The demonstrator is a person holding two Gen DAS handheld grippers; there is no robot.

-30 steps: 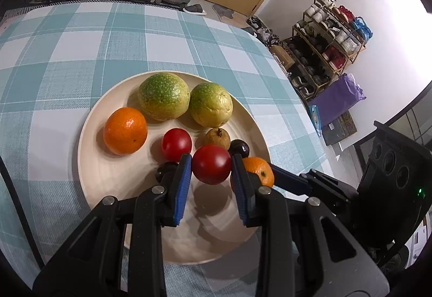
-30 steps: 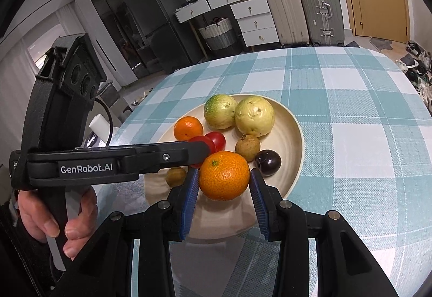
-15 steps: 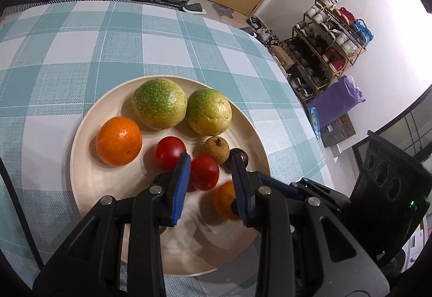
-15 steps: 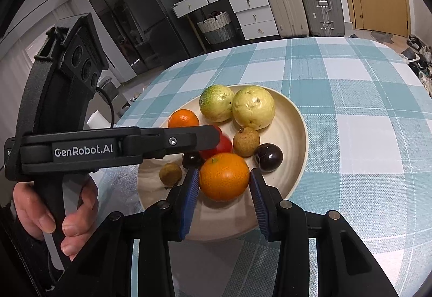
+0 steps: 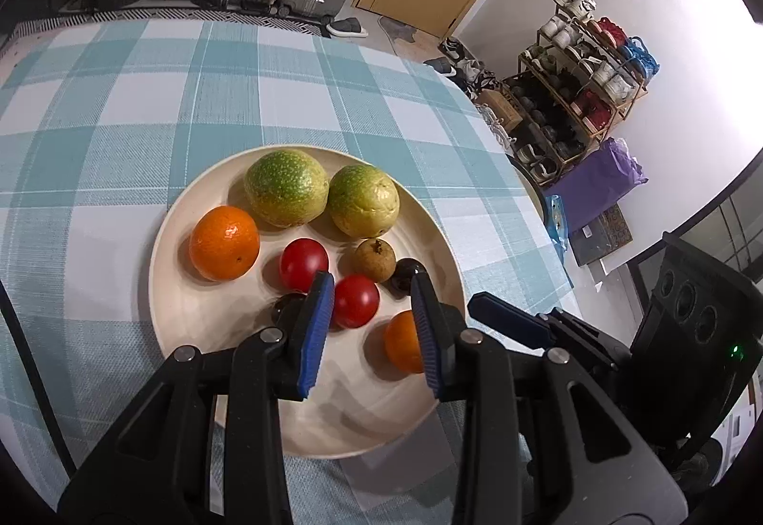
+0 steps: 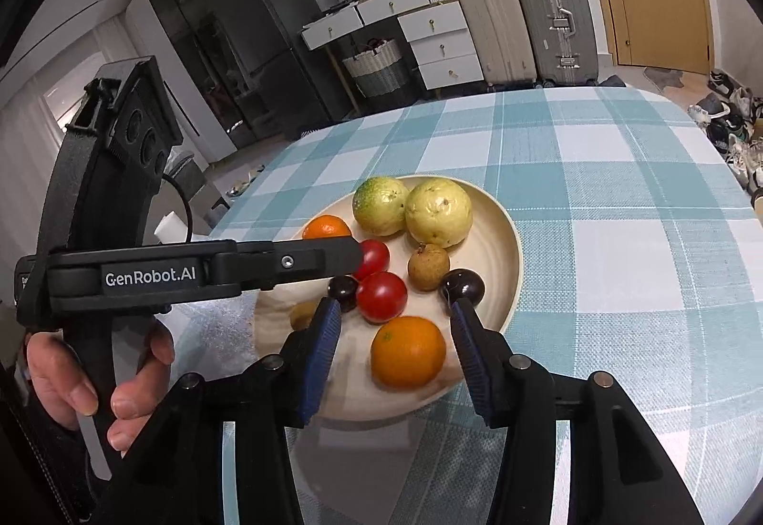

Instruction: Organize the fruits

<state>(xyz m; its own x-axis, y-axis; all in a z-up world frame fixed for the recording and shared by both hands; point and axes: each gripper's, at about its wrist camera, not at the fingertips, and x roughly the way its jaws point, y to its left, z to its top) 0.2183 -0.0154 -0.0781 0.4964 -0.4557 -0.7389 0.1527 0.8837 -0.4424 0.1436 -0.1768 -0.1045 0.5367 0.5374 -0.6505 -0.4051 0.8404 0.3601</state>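
Observation:
A cream plate (image 5: 357, 406) on the checked cloth holds all the fruit. A red tomato (image 5: 355, 301) lies on it between the tips of my left gripper (image 5: 371, 286), whose jaws are opening; the right pad stands clear of the tomato. In the right wrist view an orange (image 6: 407, 351) rests near the plate's (image 6: 512, 267) front rim, between the widening jaws of my right gripper (image 6: 395, 308), with a gap on each side. Further back lie two green-yellow fruits (image 5: 286, 186), another orange (image 5: 224, 242), a second tomato (image 5: 304, 262), a small brown fruit (image 5: 374, 260) and dark plums (image 5: 405, 274).
A person's hand (image 6: 71, 382) holds the left gripper's handle at the table's left edge. The teal checked cloth (image 5: 143, 96) stretches beyond the plate. Suitcases (image 6: 553, 19), drawers and a shoe rack (image 5: 572, 96) stand off the table.
The left gripper brought its tomato down onto the plate and loosened. The right gripper set its orange on the plate and its jaws spread apart.

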